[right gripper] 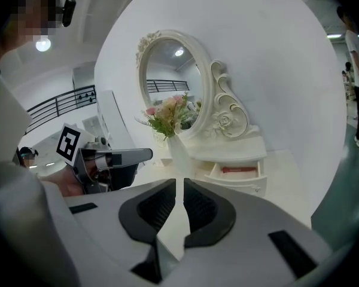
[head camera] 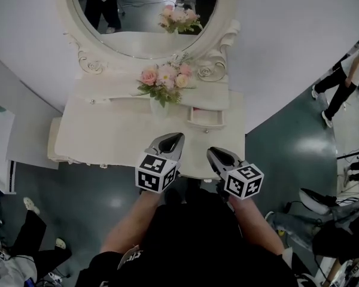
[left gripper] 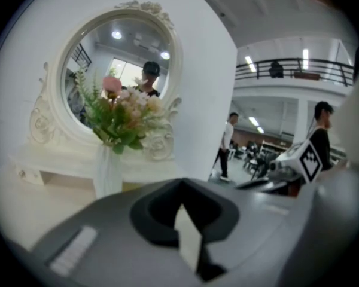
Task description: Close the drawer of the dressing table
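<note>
My left fingers (head camera: 175, 141) are closed together and empty; my right fingers (head camera: 215, 155) stand slightly parted, also empty. The open drawer (head camera: 206, 117) sits at twelve o'clock from them on the white table (head camera: 102, 137), which stands on a glossy dark floor (head camera: 287, 142).

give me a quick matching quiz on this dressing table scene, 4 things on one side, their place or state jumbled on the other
Things:
1. drawer
2. vase of flowers
3. mirror
4. right claw

Places or states:
a. stands on the tabletop
b. jaws slightly apart, nothing between them
c. pulled out, a reddish thing inside
d. oval, upright at the back

Pairs: 1-c, 2-a, 3-d, 4-b
</note>
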`<control>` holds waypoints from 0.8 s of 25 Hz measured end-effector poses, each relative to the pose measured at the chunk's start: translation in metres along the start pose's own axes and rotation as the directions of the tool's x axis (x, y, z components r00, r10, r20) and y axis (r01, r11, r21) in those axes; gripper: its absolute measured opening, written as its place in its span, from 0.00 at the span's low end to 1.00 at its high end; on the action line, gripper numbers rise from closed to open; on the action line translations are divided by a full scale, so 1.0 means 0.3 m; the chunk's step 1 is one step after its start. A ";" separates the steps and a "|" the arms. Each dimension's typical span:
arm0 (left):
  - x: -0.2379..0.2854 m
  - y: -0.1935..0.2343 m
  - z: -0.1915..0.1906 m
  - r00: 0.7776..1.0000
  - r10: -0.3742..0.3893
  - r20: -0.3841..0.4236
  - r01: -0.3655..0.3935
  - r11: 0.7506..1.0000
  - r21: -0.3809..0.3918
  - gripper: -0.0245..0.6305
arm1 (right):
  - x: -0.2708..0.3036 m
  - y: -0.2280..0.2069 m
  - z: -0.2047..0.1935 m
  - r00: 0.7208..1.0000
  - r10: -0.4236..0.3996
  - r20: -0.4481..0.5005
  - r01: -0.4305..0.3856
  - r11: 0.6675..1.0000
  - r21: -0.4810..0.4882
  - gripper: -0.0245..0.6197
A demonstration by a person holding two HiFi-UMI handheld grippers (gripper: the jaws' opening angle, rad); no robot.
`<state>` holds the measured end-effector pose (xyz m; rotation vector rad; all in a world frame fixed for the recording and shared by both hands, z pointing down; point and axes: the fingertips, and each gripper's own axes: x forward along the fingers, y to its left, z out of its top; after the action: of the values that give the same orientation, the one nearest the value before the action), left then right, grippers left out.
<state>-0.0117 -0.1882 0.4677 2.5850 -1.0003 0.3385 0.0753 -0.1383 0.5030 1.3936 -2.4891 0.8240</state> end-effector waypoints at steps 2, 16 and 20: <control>0.008 0.013 -0.014 1.000 0.003 -0.010 -0.003 1.000 -0.002 0.05 | 0.022 -0.028 0.002 1.000 -0.010 -0.003 0.010 1.000 0.002 0.10; 0.089 0.119 -0.092 0.994 0.061 -0.088 -0.066 0.996 -0.063 0.05 | 0.248 -0.224 -0.102 0.985 -0.087 -0.149 0.089 0.996 0.005 0.22; 0.099 0.150 -0.104 0.993 0.072 -0.097 -0.080 0.994 -0.080 0.05 | 0.281 -0.277 -0.131 0.975 -0.131 -0.182 0.136 0.991 0.012 0.22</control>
<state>-0.0240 -0.2247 0.5165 2.4372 -1.0580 0.4238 0.0937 -0.2129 0.6012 1.4076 -2.2316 0.9114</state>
